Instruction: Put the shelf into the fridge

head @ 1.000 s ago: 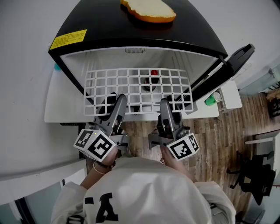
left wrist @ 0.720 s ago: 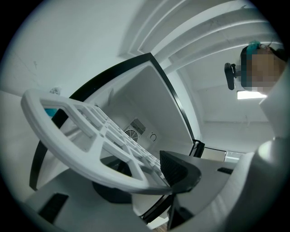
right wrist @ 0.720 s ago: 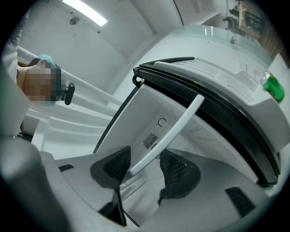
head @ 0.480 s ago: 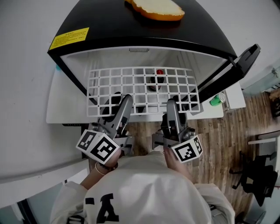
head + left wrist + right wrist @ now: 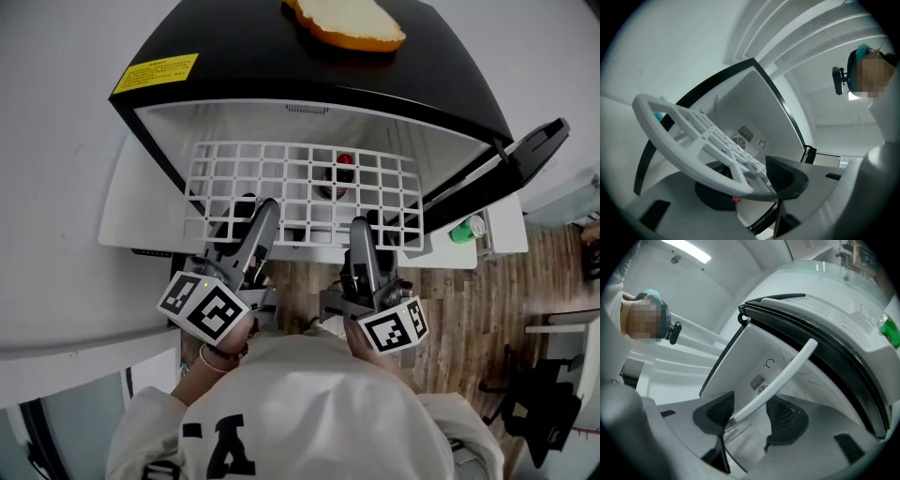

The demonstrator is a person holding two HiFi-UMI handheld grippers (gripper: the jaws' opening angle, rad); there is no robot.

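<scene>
We face the open fridge, which fills the head view toward 12 o'clock, with its door swung out toward 2 o'clock. The shelf, a white wire grid, lies roughly level in the fridge's mouth. Its far edge, at 12 o'clock, seems to be inside the cavity, while its near edge, at 6 o'clock, juts out toward us. A red-capped bottle shows through the grid from below.

The left gripper meets the near edge at about 7 o'clock of the grid, and the right gripper meets it at about 5 o'clock. Both claws have just been opening, each with the shelf's rim between its jaws. In the right gripper view the rim's bar leans on one pad and stands clear of the other, so that claw is spread. In the left gripper view the rim rests against the one pad in sight. We see no squeeze there, and we judge that claw is also spread.

We judge the task well along. The shelf is entered and apparently carried by the fridge, though we cannot tell whether it sits on side rails. What is left is to push the near edge fully in and draw both grippers back.
</scene>
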